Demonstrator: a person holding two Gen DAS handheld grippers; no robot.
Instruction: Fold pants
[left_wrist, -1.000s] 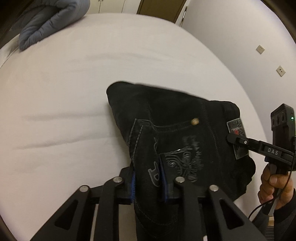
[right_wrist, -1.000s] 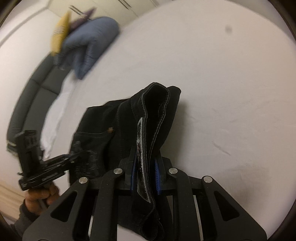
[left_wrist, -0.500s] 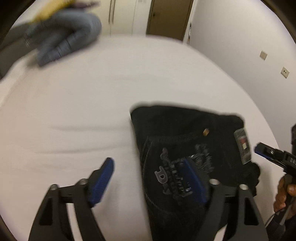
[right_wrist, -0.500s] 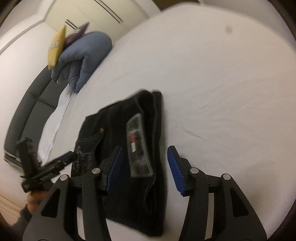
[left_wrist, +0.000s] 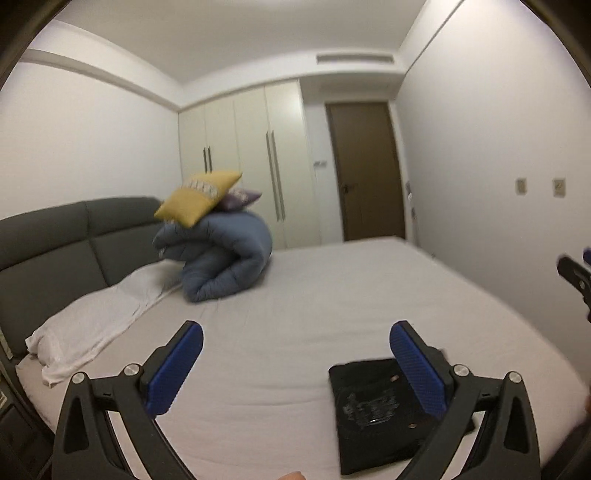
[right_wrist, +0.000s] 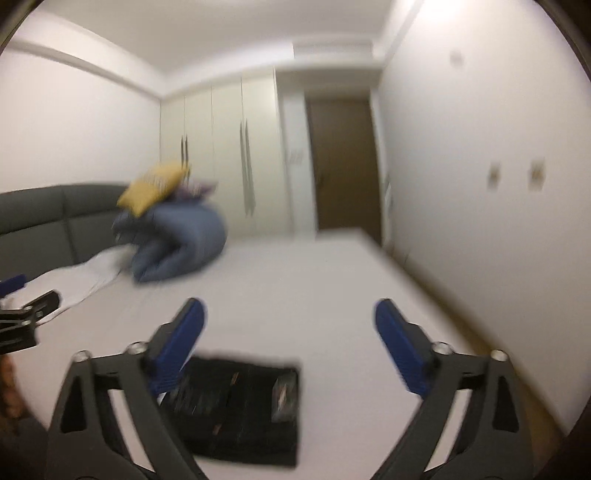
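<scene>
My left tool (left_wrist: 295, 363) is raised above the white bed sheet (left_wrist: 288, 306) with its blue-padded fingers (left_wrist: 173, 373) spread wide and nothing between them. From this view, at about ten o'clock, a grey padded headboard (left_wrist: 55, 243) runs along the far side, with a crumpled white pillow (left_wrist: 92, 314) below it. Near eleven o'clock sits a rolled blue quilt (left_wrist: 229, 254), and a yellow square cushion (left_wrist: 199, 197) rests tilted on top of it. At twelve o'clock are cream wardrobe doors (left_wrist: 258, 166) and, just right of them, a brown door (left_wrist: 365, 170). The folded black denim pants (left_wrist: 369, 406) lie flat on the sheet at about four o'clock, partly hidden behind my right-hand finger pad; I cannot tell whether the pad touches them. At three o'clock, the tip of my right tool pokes in from the frame edge.

My right tool (right_wrist: 290, 350) is likewise released, its blue pads (right_wrist: 402, 354) far apart and empty. In this blurred view the black pants (right_wrist: 243, 410) lie at six o'clock, a flat rectangle on the sheet, with the left pad in front of their near corner. The quilt (right_wrist: 181, 243) and cushion (right_wrist: 155, 186) appear at ten o'clock.
</scene>
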